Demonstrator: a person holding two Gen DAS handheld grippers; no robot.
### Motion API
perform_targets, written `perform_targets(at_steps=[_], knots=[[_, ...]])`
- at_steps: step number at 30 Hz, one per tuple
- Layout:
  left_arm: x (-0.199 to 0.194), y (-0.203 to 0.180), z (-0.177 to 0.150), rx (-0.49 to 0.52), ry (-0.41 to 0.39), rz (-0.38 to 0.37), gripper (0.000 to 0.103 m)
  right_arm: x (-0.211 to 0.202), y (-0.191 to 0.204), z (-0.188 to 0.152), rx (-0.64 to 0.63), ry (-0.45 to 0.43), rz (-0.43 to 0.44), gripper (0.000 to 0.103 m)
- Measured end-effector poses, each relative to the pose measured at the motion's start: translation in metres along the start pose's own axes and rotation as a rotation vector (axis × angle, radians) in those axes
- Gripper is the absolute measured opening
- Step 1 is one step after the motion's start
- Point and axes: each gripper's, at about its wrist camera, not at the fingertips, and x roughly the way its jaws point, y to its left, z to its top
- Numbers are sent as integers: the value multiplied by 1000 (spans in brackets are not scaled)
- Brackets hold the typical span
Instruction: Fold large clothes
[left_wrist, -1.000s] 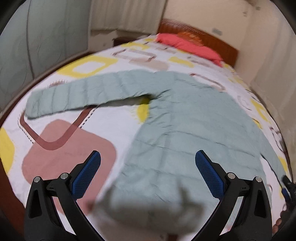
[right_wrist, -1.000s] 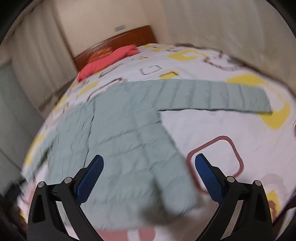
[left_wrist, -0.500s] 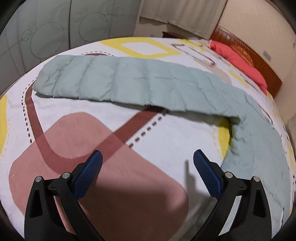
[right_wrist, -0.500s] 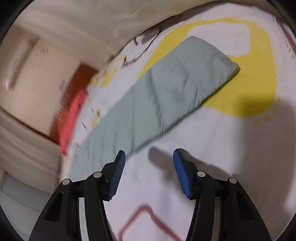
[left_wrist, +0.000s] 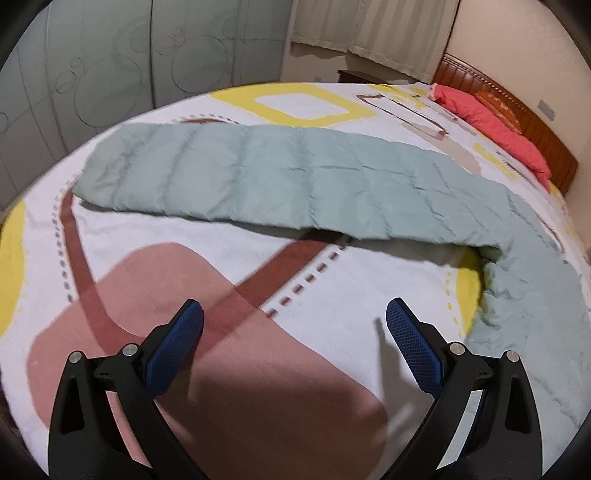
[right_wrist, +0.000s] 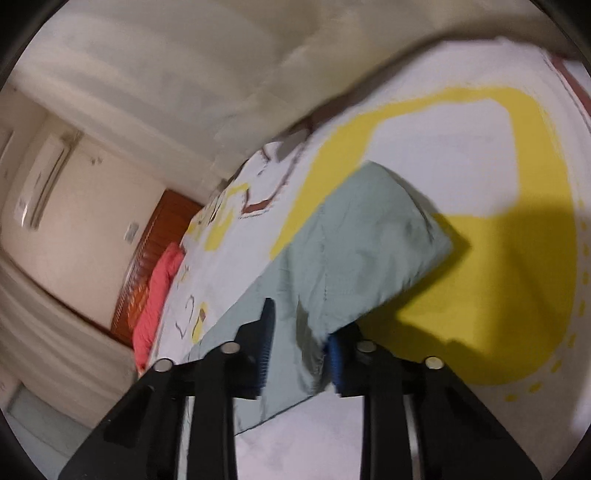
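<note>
pale green quilted jacket (left_wrist: 303, 181); white bedspread (left_wrist: 332, 288), yellow and brown shapes; red pillow (left_wrist: 495, 125)

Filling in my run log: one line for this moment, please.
stage: sleeve grasp | right gripper: shut on jacket sleeve | left gripper: open, above bedspread

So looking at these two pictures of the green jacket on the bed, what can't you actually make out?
- Left wrist view: the jacket body is cut off at the right edge; only one sleeve shows whole.
- Right wrist view: motion blur smears the other sleeve; whether the right gripper has fully clamped it is unclear.
- Right wrist view: the pillow and headboard are blurred.
- Left gripper: plainly open, holding nothing.
</note>
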Motion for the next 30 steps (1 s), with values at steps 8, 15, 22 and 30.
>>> perform_targets(at_steps=[8,15,22,30], knots=[[11,13,5,11,17,99,99,3,131,-42,-362,84,57,20],[15,13,2,28,13,115,100,36,239,-129,-604,230,133,18],[18,11,0,28,4,113,101,62,309,-234,-745,388,212,5],[17,12,-1,22,1,103,101,80,325,-290,-923,451,112,4]])
